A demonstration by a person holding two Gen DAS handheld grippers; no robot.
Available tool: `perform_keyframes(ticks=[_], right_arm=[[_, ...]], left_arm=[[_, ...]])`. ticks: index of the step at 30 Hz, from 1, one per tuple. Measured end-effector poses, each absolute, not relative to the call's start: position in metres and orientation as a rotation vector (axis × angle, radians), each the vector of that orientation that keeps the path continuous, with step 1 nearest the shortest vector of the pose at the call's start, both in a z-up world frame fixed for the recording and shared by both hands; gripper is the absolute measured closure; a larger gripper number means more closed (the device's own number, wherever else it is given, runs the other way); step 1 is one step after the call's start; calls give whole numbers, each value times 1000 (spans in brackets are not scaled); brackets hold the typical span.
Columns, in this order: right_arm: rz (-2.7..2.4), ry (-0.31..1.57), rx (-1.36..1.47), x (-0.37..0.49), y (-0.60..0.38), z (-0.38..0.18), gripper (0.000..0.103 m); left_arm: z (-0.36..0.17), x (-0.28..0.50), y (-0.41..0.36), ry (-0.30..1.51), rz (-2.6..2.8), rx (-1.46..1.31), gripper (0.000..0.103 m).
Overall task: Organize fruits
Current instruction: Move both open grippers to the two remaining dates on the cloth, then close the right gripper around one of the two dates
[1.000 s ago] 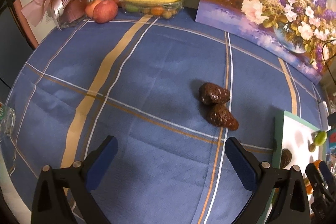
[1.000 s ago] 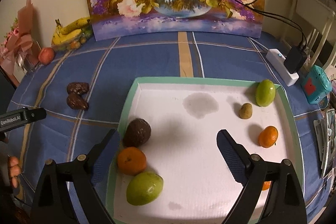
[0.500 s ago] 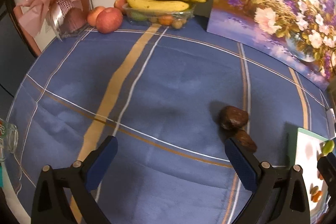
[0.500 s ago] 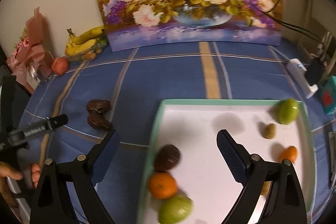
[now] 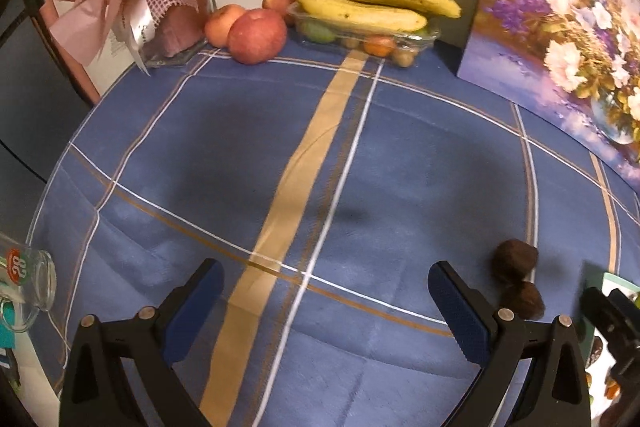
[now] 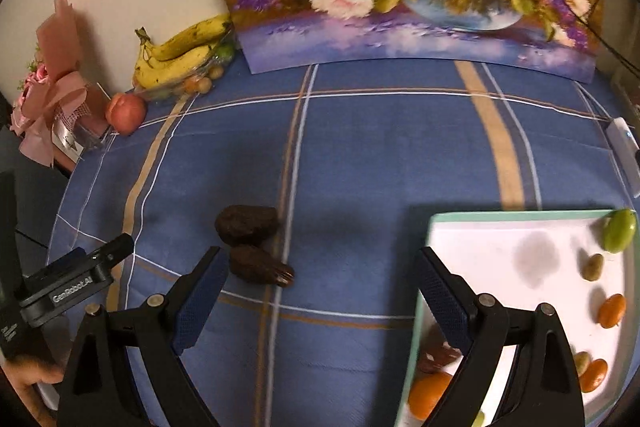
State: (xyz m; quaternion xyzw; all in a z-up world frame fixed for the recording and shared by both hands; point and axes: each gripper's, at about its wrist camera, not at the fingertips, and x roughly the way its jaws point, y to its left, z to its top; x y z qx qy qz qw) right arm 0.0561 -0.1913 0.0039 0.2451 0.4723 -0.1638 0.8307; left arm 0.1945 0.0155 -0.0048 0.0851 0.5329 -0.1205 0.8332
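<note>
Both grippers hang over the blue checked tablecloth with jaws spread wide and nothing between them. The right gripper has two dark brown fruits lying touching each other just beyond its left finger. The white tray sits to its right, holding a green fruit, small oranges and a large orange (part hidden by the finger). The left gripper faces bare cloth; bananas on a clear box and apples stand by the wall.
</note>
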Motion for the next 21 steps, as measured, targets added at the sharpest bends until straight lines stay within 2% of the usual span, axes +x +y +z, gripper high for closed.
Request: perform_keyframes(ticks=[17, 19, 21], right_arm=[[-336, 1155, 510, 99, -152, -49, 9], [-331, 1154, 504, 100, -150, -51, 12], [-330, 1152, 497, 101, -149, -51, 22]], left_arm=[[-23, 206, 29, 1181, -236, 180, 0], [-23, 206, 27, 1185, -243, 183, 0], [-23, 206, 26, 1186, -249, 187, 0]])
